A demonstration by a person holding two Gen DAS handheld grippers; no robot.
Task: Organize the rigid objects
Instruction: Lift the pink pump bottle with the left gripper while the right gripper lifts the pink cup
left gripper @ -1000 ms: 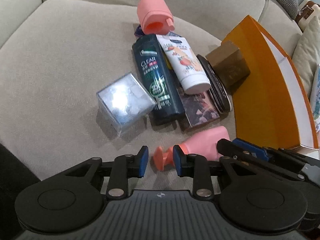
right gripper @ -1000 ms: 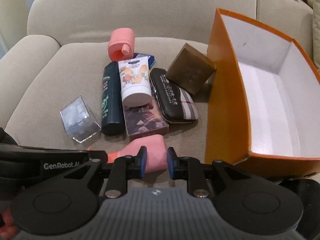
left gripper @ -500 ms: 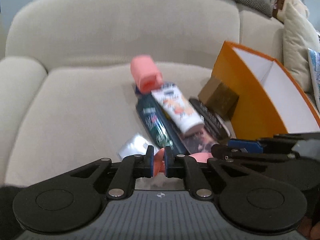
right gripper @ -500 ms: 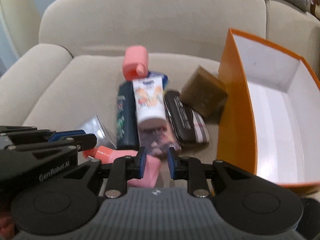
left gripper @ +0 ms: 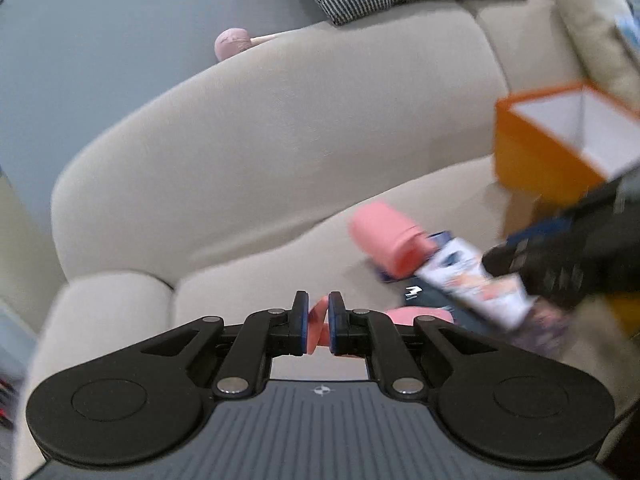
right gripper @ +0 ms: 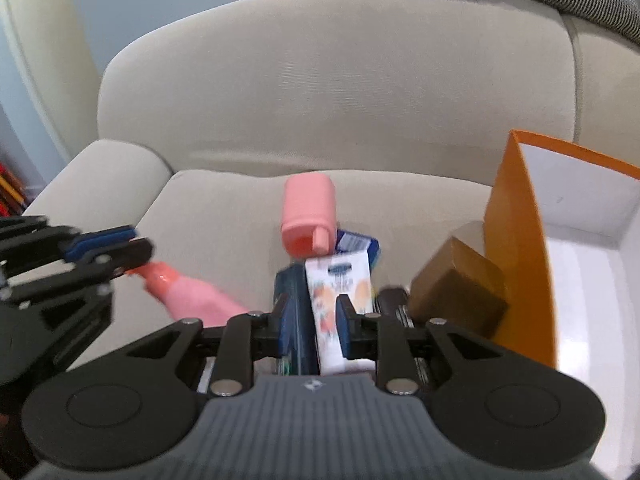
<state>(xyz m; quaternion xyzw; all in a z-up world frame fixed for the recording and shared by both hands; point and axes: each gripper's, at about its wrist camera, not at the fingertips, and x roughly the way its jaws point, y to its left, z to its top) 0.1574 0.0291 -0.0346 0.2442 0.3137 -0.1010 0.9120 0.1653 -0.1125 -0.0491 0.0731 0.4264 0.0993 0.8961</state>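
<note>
Now the pink bottle is gripped by its cap in the left tool, narrowly closed, and carried off the sofa. The right tool is part-open, nothing visibly clamped. Next, transfer toward the orange box at right is called for.

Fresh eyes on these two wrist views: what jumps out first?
The pink bottle, its cap pinched in the shut left claw and its body hanging slantwise above the sofa seat. Next, the orange box standing open at the right, white and bare inside as far as the view shows. Between them lies a pile: a pink jar, a white tube and a brown box leaning against the orange one.
</note>
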